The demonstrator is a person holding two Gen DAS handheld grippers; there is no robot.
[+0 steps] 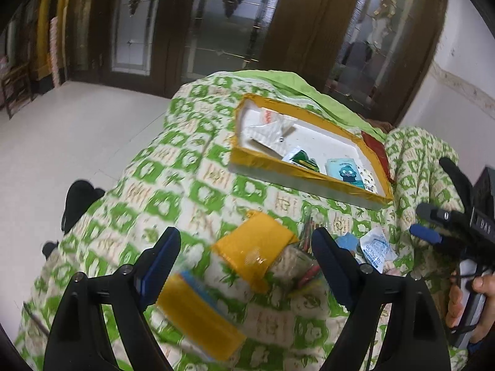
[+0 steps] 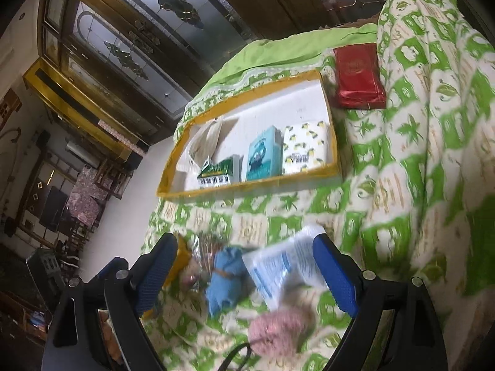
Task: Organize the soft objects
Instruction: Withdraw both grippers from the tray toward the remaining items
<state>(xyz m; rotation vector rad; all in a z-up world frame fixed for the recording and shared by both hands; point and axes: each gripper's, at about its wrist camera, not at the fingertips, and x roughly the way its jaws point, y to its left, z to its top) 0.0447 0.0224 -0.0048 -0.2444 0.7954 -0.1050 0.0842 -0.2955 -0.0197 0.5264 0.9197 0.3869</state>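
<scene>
A shallow yellow-rimmed white tray (image 1: pixel 272 164) (image 2: pixel 247 185) lies on a green-and-white quilt. It holds a green pack (image 2: pixel 216 170), a teal tissue pack (image 2: pixel 264 153), a lemon-print pack (image 2: pixel 304 148) and crumpled white wrappers (image 1: pixel 269 126). My left gripper (image 1: pixel 247 259) is open above two yellow packets (image 1: pixel 253 247) (image 1: pixel 198 318). My right gripper (image 2: pixel 244 262) is open over a blue cloth bundle (image 2: pixel 225 275), a white-and-blue sachet (image 2: pixel 278 269) and a pink woolly ball (image 2: pixel 278 330). The right gripper also shows in the left wrist view (image 1: pixel 433 225).
A red foil pack (image 2: pixel 359 77) lies on the quilt beyond the tray. A clear bag of coloured sticks (image 1: pixel 306 253) sits between the packets and the sachet (image 1: pixel 376 249). Dark wood-and-glass doors (image 1: pixel 216 24) and a pale floor (image 1: pixel 77 142) lie past the quilt's edge.
</scene>
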